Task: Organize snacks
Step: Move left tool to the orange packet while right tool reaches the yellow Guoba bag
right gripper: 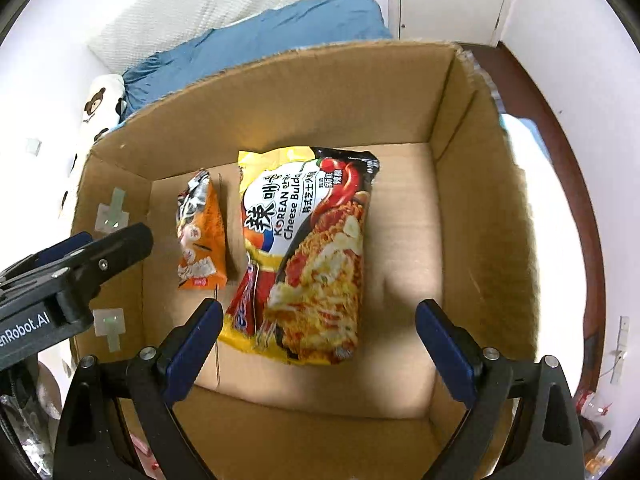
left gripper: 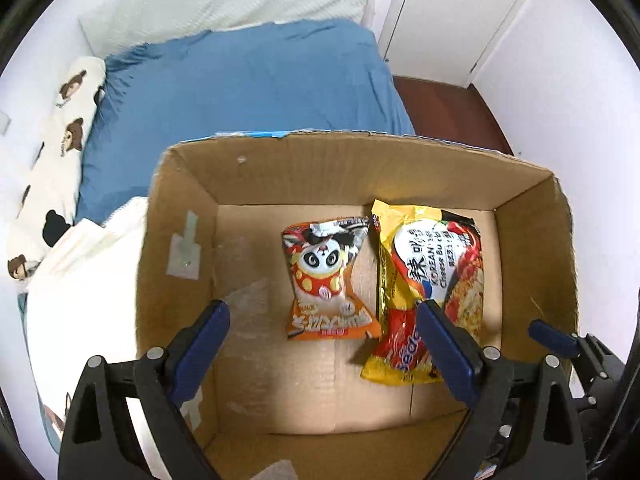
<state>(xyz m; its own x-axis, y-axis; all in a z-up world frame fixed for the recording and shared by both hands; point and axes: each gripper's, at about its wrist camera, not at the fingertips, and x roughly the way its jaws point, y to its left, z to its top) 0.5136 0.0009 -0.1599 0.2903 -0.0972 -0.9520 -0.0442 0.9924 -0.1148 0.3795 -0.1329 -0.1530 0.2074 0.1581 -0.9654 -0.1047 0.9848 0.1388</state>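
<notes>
An open cardboard box (left gripper: 328,168) (right gripper: 280,92) holds two snack packs flat on its floor. The small orange pack with a panda (left gripper: 330,280) (right gripper: 200,232) lies left of the large yellow Korean cheese noodle pack (left gripper: 432,292) (right gripper: 308,256). My left gripper (left gripper: 324,320) hovers above the box, open, nothing between its blue pads. My right gripper (right gripper: 320,316) also hangs open over the noodle pack, apart from it. The left gripper's black body (right gripper: 72,268) shows at the left edge of the right wrist view, and a blue pad of the right gripper (left gripper: 552,336) shows at the right of the left wrist view.
The box stands on a bed with a blue sheet (left gripper: 240,88) and a bear-print pillow (left gripper: 60,152). White cloth (left gripper: 80,300) lies left of the box. A white door (left gripper: 452,12) and dark red floor (left gripper: 452,108) are beyond. Tape patches (right gripper: 112,216) stick to the box's left wall.
</notes>
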